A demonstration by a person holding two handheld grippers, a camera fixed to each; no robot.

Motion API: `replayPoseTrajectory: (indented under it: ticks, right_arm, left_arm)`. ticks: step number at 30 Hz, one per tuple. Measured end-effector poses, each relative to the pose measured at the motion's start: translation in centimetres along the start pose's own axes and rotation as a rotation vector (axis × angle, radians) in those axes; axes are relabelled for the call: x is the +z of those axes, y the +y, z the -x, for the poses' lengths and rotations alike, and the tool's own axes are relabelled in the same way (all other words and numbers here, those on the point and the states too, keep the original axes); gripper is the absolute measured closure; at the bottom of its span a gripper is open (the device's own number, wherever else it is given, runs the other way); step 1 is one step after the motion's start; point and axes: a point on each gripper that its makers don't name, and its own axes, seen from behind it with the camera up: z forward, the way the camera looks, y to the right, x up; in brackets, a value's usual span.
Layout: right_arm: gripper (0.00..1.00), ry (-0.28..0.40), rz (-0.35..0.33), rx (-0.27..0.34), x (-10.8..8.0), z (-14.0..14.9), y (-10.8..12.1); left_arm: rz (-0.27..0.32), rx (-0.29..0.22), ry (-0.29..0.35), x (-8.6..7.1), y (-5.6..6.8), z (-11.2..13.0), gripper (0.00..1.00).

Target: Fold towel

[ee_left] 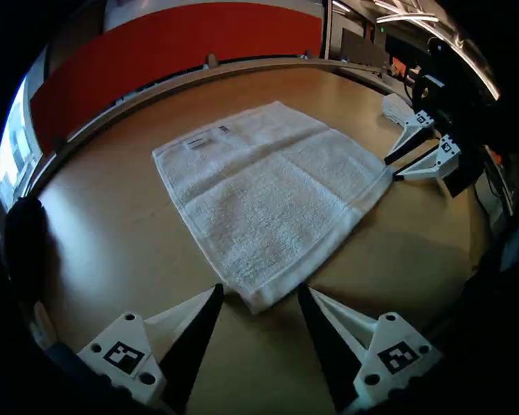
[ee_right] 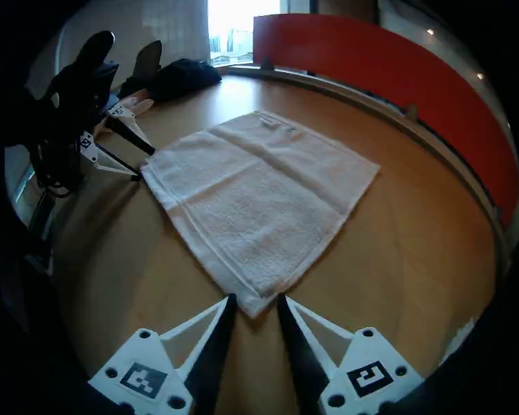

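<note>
Wooden table (ee_left: 107,235) carries the work; a red panel (ee_left: 190,41) runs along its far edge from 10 o'clock to 1 o'clock in the left gripper view.

1. Towel (ee_left: 273,187): white terry cloth, lying flat on the table near the centre of both views, set diamond-wise with 1 corner pointing to 6 o'clock. A small label (ee_left: 197,142) sits near its far edge at 11 o'clock.

2. Left gripper (ee_left: 259,289): the 2 fingers enter from 6 o'clock, spread well apart. The near towel corner lies between the fingertips, with table showing on either side of it. Nothing is clamped.

3. Right gripper (ee_right: 255,299): the 2 fingers enter from 6 o'clock in the right gripper view, with a narrower gap than on the left unit. A second towel corner lies in that gap, just beside both tips. Whether the tips touch the cloth cannot be told; no grip is visible.

4. Cross-check: the left gripper view shows the right unit at 2 o'clock, its tips parted at a towel corner. The right gripper view shows the left unit at 10 o'clock, at the opposite corner.

5. Background: a dark bundle (ee_right: 183,72) rests on the table at 11 o'clock in the right gripper view, below a bright window (ee_right: 232,34).
</note>
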Motion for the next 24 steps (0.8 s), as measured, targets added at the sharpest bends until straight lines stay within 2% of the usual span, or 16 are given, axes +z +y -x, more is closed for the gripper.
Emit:
replayPoseTrajectory:
  ticks: [4,6,8,12,14,24]
  right_arm:
    - [0.68,0.001,0.0,0.001,-0.06,0.0,-0.22]
    - [0.72,0.001,0.002,0.005,-0.1,0.01,-0.21]
    - [0.76,0.002,0.004,0.01,-0.13,0.01,-0.12]
    - [0.79,0.0,0.006,0.015,-0.19,0.05,-0.06]
    - [0.81,-0.001,0.006,0.015,-0.21,0.05,-0.07]
    - [0.84,0.009,0.0,0.042,-0.42,-0.28,-0.18]
  left_arm:
    - [0.004,0.004,-0.003,-0.01,0.44,-0.03,0.37]
    - [0.005,0.005,-0.004,0.0,0.63,-0.03,0.47]
    - [0.003,0.004,-0.006,0.01,0.7,-0.06,0.49]
    - [-0.006,-0.007,-0.011,0.01,0.53,-0.16,0.71]
    - [-0.012,-0.018,-0.013,-0.03,0.37,-0.23,0.75]
    - [-0.009,-0.063,-0.014,-0.2,0.27,-0.41,0.79]
